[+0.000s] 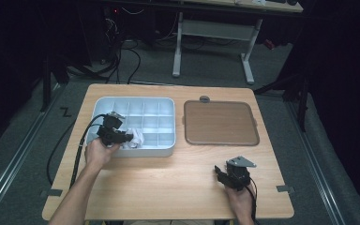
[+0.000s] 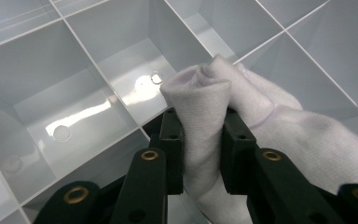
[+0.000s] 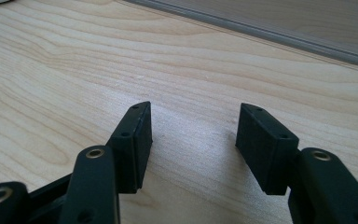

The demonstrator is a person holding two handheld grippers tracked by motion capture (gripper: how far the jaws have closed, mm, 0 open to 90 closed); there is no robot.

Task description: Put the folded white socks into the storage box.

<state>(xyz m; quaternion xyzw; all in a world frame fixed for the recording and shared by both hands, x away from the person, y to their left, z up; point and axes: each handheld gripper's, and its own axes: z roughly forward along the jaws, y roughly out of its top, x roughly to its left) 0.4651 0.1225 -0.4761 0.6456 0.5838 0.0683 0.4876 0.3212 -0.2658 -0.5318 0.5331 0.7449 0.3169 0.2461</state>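
The left gripper [image 2: 201, 140] was clamped on a bunched white cloth [image 2: 205, 107], its two pads pinching a rolled fold while the rest of the cloth trailed off to one side of the jaws. Just beyond the tips lay the pale divided tray [image 1: 171, 149], the cloth hanging over its near compartments and thin partition walls.

The likeliest trouble was that loose tail: dragged across a divider, it could snag and tug the fold out from between the pads, since only a narrow roll was held. Pressing down hard against a wall might also shove the light tray across the table [image 1: 168, 183].

That hand sat at the tray's near edge, wrist bent so the gripper pointed across the compartments. The right gripper [image 3: 193, 140] stood open with nothing between its jaws, held low over bare wood, well apart from the tray and near the brown lid [image 1: 220, 123] ahead of it.
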